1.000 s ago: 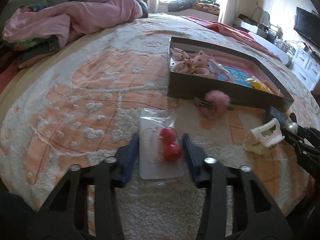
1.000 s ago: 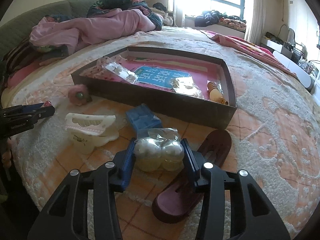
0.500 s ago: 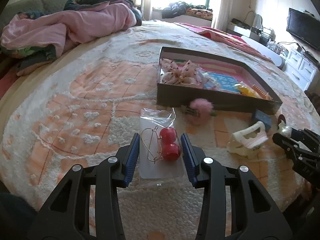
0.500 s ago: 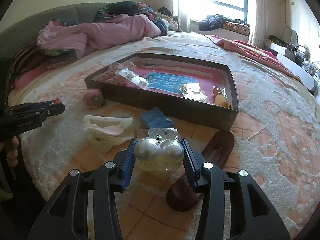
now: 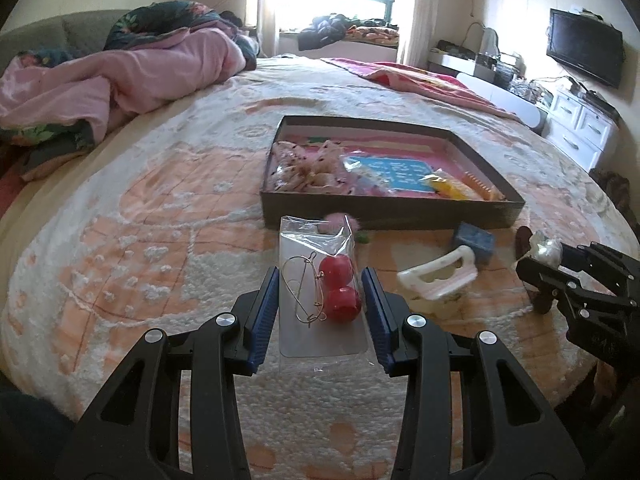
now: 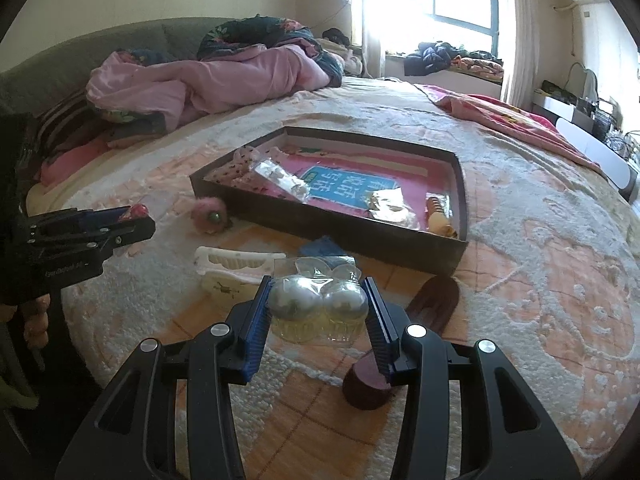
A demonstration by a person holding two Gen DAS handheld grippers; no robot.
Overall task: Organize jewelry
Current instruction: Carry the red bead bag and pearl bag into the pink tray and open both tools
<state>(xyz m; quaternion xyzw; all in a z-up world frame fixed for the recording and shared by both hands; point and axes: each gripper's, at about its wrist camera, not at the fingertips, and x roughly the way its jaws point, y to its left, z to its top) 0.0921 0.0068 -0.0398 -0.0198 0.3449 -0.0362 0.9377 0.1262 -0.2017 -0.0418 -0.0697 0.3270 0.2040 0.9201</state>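
Two grippers were up, the left gripper (image 5: 320, 300) and the right gripper (image 6: 318, 312). One clear bag (image 5: 318, 280) carried two red beads (image 5: 338, 286) and one wire hoop (image 5: 302, 290). One more clear packet (image 6: 318, 304) carried two silver balls (image 6: 316, 300). One dark tray (image 6: 340, 236) sat on the bed. Outside it: one white hair claw (image 6: 236, 268), one pink pompom (image 6: 210, 216), one blue block (image 5: 474, 242), one dark brown clip (image 6: 400, 344). Inside the tray: one blue card (image 6: 344, 186) and two small clear packets (image 6: 282, 178), one orange comb (image 6: 438, 208). One television (image 5: 584, 52) hung on the wall.
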